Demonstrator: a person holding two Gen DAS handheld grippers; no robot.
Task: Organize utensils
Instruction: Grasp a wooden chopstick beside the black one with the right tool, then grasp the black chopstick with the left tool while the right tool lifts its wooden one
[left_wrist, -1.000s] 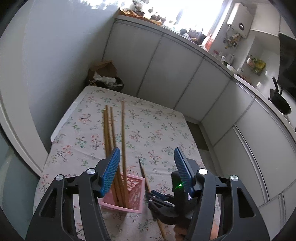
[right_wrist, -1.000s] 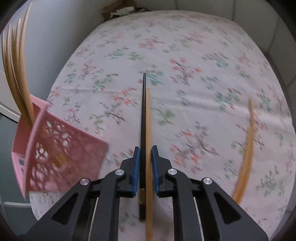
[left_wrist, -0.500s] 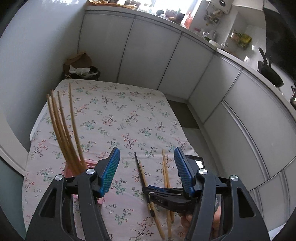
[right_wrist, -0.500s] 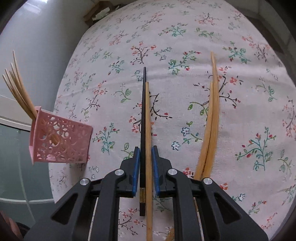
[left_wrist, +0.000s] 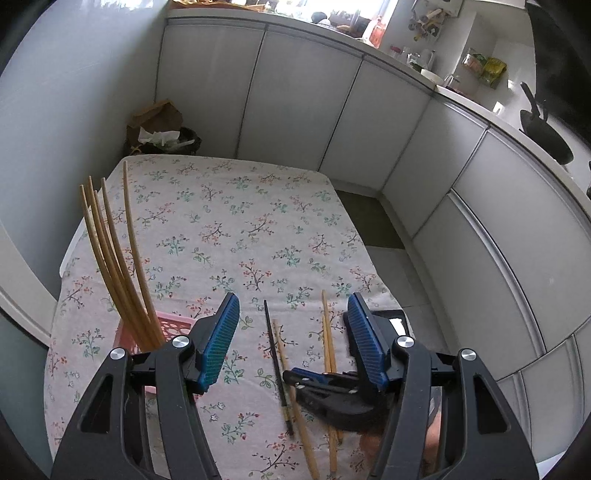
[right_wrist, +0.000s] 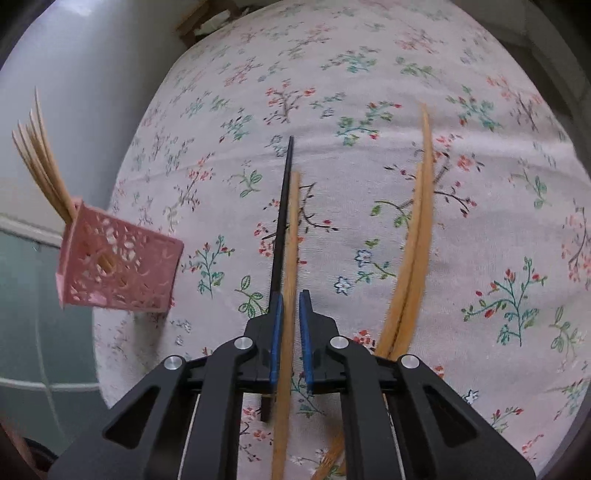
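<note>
Your right gripper (right_wrist: 290, 314) has just squeezed its fingers onto a wooden chopstick (right_wrist: 291, 229) lying on the table (right_wrist: 498, 229). Your left gripper (left_wrist: 291, 332) has spread, empty fingers near the pink basket (left_wrist: 173, 325).

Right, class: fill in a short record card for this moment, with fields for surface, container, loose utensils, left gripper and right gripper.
surface: floral tablecloth on a table
container: pink lattice basket near the table's edge, holding a fan of bamboo chopsticks
loose utensils: a pair of bamboo chopsticks lying on the cloth
left gripper: open, holding nothing
right gripper: jaws just closed on a bamboo chopstick; a black chopstick lies against the left finger's outer side
</note>
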